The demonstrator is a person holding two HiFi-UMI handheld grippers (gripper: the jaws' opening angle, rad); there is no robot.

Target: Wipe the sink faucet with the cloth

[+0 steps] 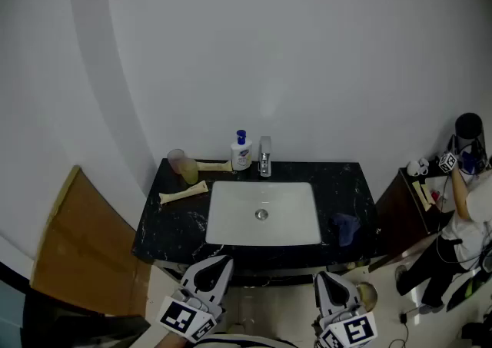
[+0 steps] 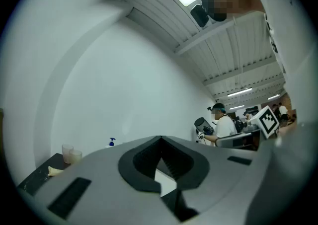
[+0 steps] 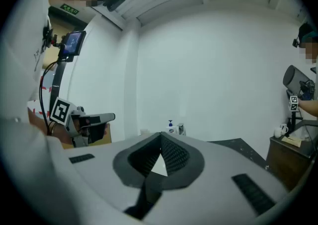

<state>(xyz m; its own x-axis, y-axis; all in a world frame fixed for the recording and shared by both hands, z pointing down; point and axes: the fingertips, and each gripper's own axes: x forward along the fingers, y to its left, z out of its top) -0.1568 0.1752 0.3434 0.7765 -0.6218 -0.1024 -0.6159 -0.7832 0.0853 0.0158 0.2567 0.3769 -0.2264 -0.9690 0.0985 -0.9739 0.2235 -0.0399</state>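
The chrome faucet stands at the back rim of the white sink, set in a black marble counter. A dark blue cloth lies crumpled on the counter to the right of the sink. Both grippers hover at the front edge of the counter, well short of cloth and faucet. My left gripper has its jaws closed tip to tip with nothing held. My right gripper is likewise shut and empty. In the right gripper view the faucet shows small beyond the jaw tips.
A soap pump bottle stands left of the faucet, with two cups and a cream-coloured item on the counter's left. A wooden board leans at the left. A person works at a side table on the right.
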